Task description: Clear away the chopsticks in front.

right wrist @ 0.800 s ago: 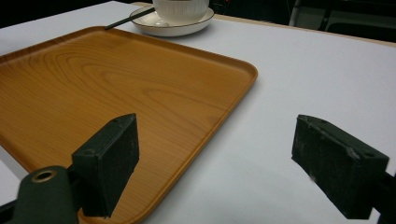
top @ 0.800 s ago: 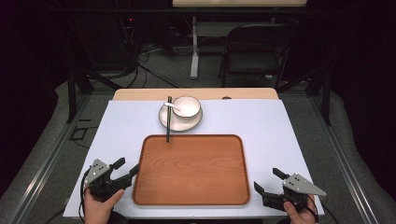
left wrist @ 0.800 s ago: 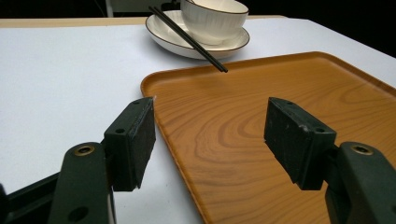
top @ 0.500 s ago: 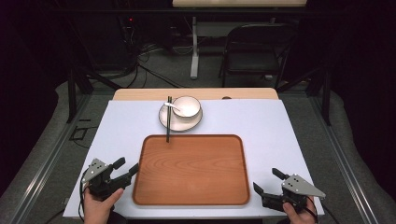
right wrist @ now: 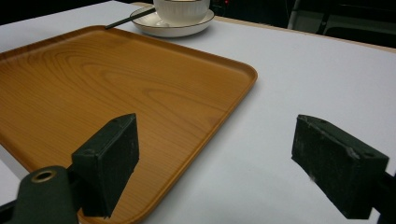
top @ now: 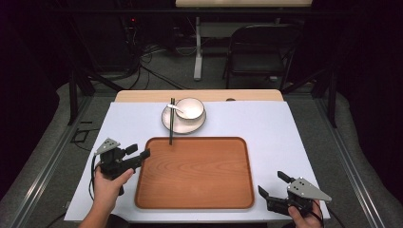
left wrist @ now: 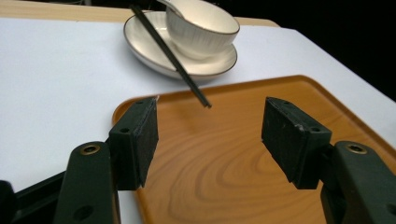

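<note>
The left gripper (top: 140,154) is lifting toward the middle of the frame, jaws wide and holding nothing, aiming at the chopsticks (top: 171,121) leaning on the plate (top: 183,124) at upper center. The right gripper (top: 271,187) is waiting at lower right, wide too

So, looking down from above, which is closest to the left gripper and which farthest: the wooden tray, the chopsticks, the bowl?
From the left gripper:
1. Wooden tray: right beside it, its near-left edge just past the jaws.
2. Chopsticks: farther back, tips reaching over the tray's far edge.
3. Bowl: farthest, on its saucer behind the tray.
</note>
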{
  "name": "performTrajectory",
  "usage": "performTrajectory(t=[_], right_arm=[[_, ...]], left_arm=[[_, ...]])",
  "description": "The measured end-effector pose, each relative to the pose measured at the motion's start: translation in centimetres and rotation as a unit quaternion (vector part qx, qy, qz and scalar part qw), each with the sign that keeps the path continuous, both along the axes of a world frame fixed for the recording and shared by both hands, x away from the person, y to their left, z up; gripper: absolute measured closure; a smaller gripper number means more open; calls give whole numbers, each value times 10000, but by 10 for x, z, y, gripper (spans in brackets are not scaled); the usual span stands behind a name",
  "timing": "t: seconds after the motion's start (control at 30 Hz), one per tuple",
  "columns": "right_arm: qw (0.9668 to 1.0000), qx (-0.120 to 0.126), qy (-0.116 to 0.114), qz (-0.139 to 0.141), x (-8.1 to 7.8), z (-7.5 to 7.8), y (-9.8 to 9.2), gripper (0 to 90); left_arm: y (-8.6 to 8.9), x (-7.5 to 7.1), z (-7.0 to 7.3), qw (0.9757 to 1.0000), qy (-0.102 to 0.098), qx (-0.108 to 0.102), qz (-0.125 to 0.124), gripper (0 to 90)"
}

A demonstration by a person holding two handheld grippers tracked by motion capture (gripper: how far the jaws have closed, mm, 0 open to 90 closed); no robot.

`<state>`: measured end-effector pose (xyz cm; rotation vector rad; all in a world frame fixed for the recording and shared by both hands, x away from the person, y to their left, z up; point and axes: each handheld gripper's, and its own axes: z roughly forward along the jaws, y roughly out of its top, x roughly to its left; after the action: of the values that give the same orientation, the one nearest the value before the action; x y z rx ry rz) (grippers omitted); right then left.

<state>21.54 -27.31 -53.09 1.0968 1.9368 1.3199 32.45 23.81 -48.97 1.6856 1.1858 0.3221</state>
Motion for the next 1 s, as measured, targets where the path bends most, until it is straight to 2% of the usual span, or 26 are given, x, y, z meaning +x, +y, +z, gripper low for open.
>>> performTrajectory(t=[0.2, 0.23, 0.27, 0.3, 0.33, 0.4, 0.47, 0.6, 0.67, 0.77, 0.87, 0.9, 0.93, 1.0], right_arm=[[10000, 13, 34, -22, 1, 0, 0, 144], [10000, 26, 43, -27, 1, 0, 0, 144], [10000, 32, 47, -33, 1, 0, 0, 144], [10000, 35, 51, -33, 1, 0, 0, 144], [10000, 33, 54, -28, 1, 0, 0, 144], [10000, 36, 56, -32, 1, 0, 0, 144], [10000, 34, 51, -30, 1, 0, 0, 144], [10000, 34, 53, -25, 1, 0, 0, 144], [10000, 41, 56, -25, 1, 0, -1, 144], [10000, 35, 48, -30, 1, 0, -1, 144], [10000, 32, 41, -30, 1, 0, -1, 144], [10000, 36, 40, -29, 1, 0, -1, 144], [10000, 44, 48, -29, 1, 0, -1, 144], [10000, 46, 50, -24, 1, 0, -1, 144]], left_arm=[[-9, 26, 9, 9999, 145, -17, -11, 381], [-11, 32, 11, 9998, 178, -66, -4, 396], [-13, 43, 16, 9994, 278, -204, -6, 405], [-13, 43, 16, 9994, 278, -204, -6, 413], [-16, 54, 20, 9991, 349, -234, -5, 419], [-21, 68, 24, 9987, 453, -211, 21, 429], [-22, 71, 24, 9986, 473, -218, 24, 435], [-28, 91, 27, 9980, 615, -92, 124, 463], [-30, 100, 27, 9970, 752, -117, 146, 471], [-32, 110, 26, 9954, 921, -7, 281, 475], [-35, 119, 26, 9943, 977, 155, 409, 498], [-35, 122, 25, 9938, 1015, 147, 438, 512], [-35, 125, 24, 9929, 1095, 104, 451, 545], [-35, 132, 21, 9909, 1220, 148, 545, 558]])
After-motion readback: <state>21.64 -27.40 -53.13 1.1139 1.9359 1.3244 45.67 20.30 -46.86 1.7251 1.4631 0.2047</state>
